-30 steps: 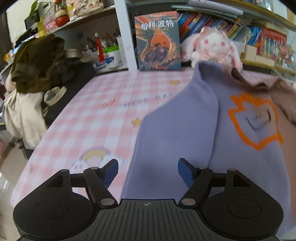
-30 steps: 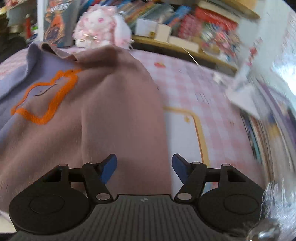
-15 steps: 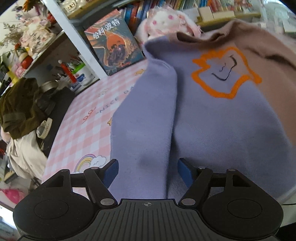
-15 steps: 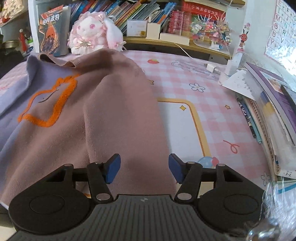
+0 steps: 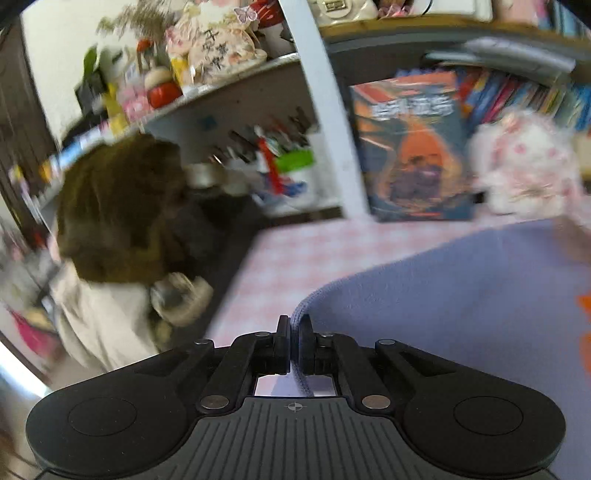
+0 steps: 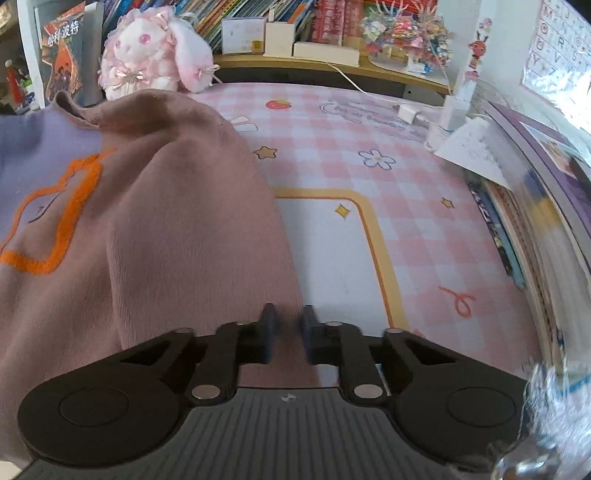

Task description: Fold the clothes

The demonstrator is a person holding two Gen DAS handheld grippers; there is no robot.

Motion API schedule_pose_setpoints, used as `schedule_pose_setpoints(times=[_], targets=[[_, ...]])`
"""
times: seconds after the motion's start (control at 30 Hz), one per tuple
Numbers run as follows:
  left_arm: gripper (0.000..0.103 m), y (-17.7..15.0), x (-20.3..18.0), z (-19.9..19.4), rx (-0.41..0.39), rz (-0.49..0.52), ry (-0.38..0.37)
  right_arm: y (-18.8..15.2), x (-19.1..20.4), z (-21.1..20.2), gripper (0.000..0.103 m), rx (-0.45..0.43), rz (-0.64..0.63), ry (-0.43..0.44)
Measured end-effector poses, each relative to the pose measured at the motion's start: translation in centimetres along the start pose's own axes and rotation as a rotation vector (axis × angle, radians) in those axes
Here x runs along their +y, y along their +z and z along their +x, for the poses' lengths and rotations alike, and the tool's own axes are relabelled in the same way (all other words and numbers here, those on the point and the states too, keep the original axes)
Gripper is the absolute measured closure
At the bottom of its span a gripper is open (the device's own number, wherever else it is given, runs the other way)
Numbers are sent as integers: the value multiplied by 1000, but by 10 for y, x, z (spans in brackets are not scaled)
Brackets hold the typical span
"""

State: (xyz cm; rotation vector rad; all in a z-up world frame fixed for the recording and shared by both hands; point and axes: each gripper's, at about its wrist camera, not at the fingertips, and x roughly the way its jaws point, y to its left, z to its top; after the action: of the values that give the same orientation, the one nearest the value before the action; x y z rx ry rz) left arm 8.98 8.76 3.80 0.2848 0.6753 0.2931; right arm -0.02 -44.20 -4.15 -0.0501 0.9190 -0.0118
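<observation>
Nearest the left wrist camera, the left gripper (image 5: 294, 343) has its black fingers (image 5: 283, 345) clenched on the ribbed lilac edge of the two-tone knit sweater (image 5: 443, 295), which rises out of them and spreads away to the right over the pink checked table (image 5: 295, 251). In the right wrist view, the right gripper (image 6: 287, 334) has its fingers (image 6: 267, 332) pinched onto the brownish-pink sleeve of the same sweater (image 6: 184, 221), fabric bunched between them. That sleeve runs back along the table (image 6: 406, 184) to the collar; the lilac half with its orange outline lies to the left. Beyond the garment, a fluffy pink-and-white plush rabbit (image 6: 155, 48) sits at the table's far edge beside an upright dark-blue book with an orange cover picture (image 5: 413, 147). Behind them stand shelves of colourful books (image 6: 258, 14). This left view is blurred. Far left, a dark brown garment heap (image 5: 114, 210) sits off the table.
</observation>
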Motion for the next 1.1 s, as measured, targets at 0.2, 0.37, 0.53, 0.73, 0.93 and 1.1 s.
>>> schedule_pose_setpoints(times=[0.2,0.37,0.53,0.73,0.93,1.1], targets=[[100,18,5,54,38,41,33,35,5,32,98,4,-138,-106],[99,16,7,86,94,43,39,72,-6,74,100,-1,-211,-259],[94,12,11,100,137,62,70,111,-6,114,100,14,-297,-351],[83,12,16,93,140,88,94,126,-4,117,96,-67,-273,-450],[74,-14,3,18,46,-27,-99,90,15,41,91,-154,-32,-137],[62,-69,-43,-29,145,-94,-298,30,51,-1,80,-51,10,133]])
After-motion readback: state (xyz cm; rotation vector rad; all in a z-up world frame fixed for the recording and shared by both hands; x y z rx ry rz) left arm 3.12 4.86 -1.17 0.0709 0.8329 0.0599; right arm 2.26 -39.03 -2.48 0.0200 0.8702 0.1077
